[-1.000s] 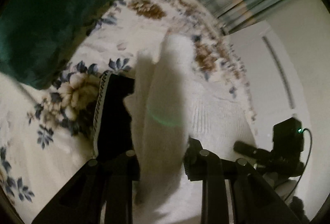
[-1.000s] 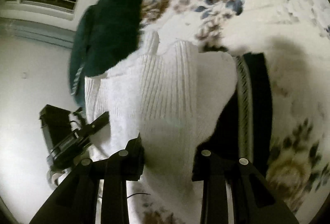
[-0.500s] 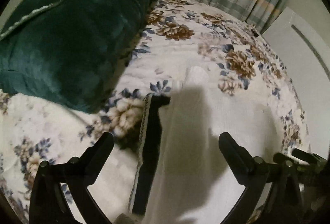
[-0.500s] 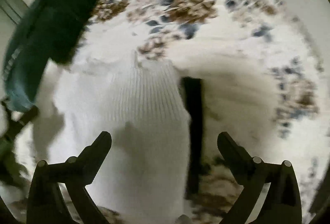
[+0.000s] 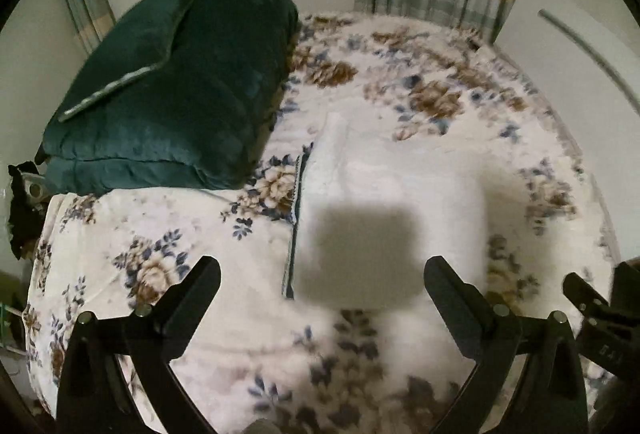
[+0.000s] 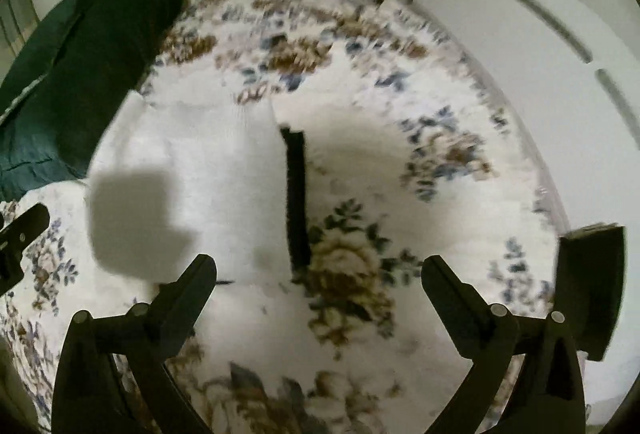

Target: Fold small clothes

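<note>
Left wrist view: we've got both grippers, left gripper (image 5: pixel 322 284) and right gripper (image 6: pixel 320 282), with jaws wide and empty over the folded white ribbed knit garment (image 5: pixel 396 194) lying on the floral bed blanket (image 5: pixel 160 234); next we'd regrip at the corners, not mid-cloth.

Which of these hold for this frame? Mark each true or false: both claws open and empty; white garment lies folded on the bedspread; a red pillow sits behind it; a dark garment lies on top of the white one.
1. The left claw and right claw are open and empty. True.
2. The white garment lies folded on the floral bedspread. True.
3. A red pillow sits behind it. False: the pillow is dark green.
4. A dark garment lies on top of the white one. False: the dark garment shows only as a strip at its edge.
</note>
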Demonstrator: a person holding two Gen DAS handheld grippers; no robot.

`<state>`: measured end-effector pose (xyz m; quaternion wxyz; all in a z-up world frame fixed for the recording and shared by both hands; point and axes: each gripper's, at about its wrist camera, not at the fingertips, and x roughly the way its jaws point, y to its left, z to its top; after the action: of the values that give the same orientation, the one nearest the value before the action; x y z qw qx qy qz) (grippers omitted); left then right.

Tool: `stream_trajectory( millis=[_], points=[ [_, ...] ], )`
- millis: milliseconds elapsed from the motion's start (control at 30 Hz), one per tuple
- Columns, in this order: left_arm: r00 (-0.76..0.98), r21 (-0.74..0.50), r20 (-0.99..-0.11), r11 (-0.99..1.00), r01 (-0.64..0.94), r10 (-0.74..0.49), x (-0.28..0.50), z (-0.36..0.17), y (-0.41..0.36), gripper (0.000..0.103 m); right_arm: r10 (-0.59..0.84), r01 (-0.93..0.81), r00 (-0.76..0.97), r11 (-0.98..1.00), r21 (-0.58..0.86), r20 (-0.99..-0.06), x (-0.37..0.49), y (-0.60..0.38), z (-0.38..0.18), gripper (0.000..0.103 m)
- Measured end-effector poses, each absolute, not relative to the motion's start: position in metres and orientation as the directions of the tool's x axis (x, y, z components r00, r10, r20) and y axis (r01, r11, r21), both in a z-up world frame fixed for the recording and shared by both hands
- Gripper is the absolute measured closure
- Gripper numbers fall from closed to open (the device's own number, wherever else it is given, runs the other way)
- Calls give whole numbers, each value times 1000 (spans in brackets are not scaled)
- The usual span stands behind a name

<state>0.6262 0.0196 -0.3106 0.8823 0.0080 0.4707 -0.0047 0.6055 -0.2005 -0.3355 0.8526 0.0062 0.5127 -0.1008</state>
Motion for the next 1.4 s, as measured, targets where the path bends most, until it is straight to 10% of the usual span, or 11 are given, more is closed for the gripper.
stream_trajectory(
  millis=[700, 1400],
  points=[
    [697, -1, -717, 999, 37, -27, 410, -81, 4, 0, -191, 165, 706, 981, -104, -682, 345, -180, -25, 0],
    [770, -15, -638, 1000, -5, -5, 324, -22, 11, 0, -128, 111, 796, 992, -64, -592, 233, -167, 64, 0]
  ],
)
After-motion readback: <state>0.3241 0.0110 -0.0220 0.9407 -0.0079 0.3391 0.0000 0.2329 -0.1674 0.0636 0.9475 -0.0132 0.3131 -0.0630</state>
